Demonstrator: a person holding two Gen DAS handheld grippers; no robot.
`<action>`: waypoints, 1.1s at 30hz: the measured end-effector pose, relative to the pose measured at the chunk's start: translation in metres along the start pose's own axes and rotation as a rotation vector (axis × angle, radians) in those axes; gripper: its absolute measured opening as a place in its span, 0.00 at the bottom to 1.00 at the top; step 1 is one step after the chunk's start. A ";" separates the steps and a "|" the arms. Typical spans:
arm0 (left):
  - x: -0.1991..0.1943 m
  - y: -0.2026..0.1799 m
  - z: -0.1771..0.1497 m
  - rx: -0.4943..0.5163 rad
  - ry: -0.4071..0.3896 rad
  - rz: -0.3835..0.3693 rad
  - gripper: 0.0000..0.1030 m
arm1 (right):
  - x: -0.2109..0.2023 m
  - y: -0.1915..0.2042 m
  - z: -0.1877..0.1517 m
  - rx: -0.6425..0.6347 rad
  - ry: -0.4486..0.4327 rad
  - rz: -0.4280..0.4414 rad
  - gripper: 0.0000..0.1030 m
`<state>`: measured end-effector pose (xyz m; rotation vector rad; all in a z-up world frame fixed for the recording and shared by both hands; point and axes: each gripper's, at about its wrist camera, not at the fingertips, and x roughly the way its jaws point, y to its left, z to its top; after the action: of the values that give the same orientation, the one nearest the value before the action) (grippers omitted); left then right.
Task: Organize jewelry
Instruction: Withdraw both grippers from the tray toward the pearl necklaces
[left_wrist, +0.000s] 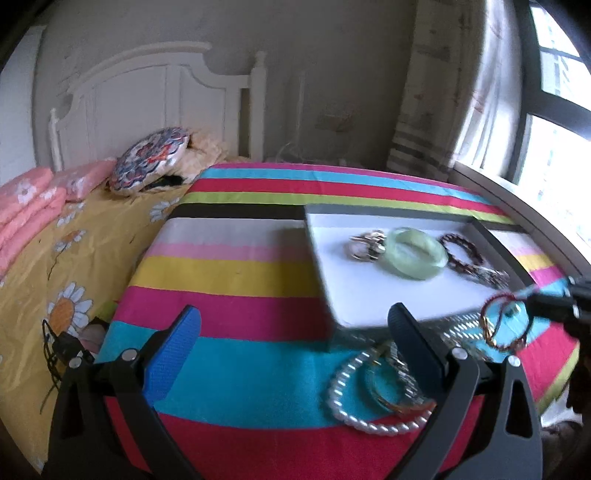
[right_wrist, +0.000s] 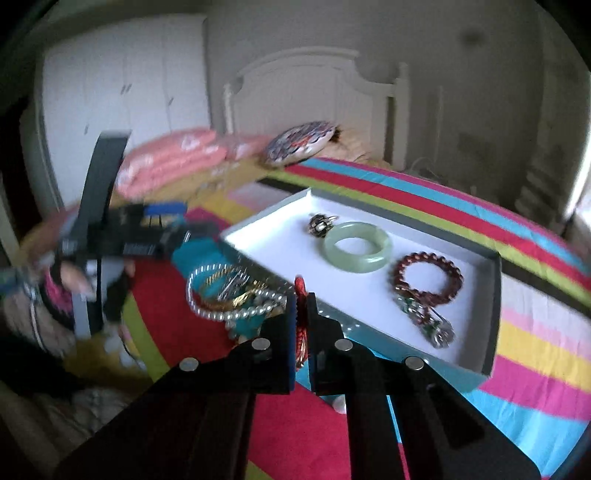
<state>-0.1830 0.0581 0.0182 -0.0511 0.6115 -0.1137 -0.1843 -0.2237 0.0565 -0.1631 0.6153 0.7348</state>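
A white tray with a grey rim (left_wrist: 325, 280) (right_wrist: 495, 295) lies on the striped cover. In it are a silver charm (right_wrist: 321, 223), a green jade bangle (left_wrist: 415, 253) (right_wrist: 356, 247), a dark red chain bracelet (right_wrist: 428, 277) and a sparkly brooch (right_wrist: 428, 321). My right gripper (right_wrist: 302, 295) (left_wrist: 526, 295) is shut on a thin red bracelet (right_wrist: 300, 321) (left_wrist: 484, 325), held just in front of the tray's near edge. A pearl bracelet (left_wrist: 364, 417) (right_wrist: 229, 314) lies in a loose pile with gold bangles. My left gripper (left_wrist: 293, 317) stands open over the cover, with nothing between its fingers.
The striped cover (left_wrist: 236, 266) spreads over a bed with a yellow daisy sheet (left_wrist: 55, 258), pink quilts (left_wrist: 29, 206) and a patterned cushion (left_wrist: 151, 158). A white headboard (left_wrist: 147, 96) stands behind. A window (left_wrist: 554, 110) is at the right.
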 end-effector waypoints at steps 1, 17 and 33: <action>-0.001 -0.005 -0.001 0.007 0.006 -0.019 0.97 | -0.005 -0.006 0.000 0.034 -0.021 0.010 0.08; 0.022 -0.063 -0.023 0.152 0.169 -0.096 0.92 | -0.013 -0.027 -0.009 0.138 -0.021 0.047 0.08; 0.010 -0.066 -0.014 0.142 0.139 -0.184 0.25 | -0.001 -0.017 -0.026 0.078 0.092 0.077 0.21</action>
<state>-0.1893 -0.0089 0.0061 0.0384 0.7353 -0.3408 -0.1857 -0.2460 0.0347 -0.1015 0.7398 0.7791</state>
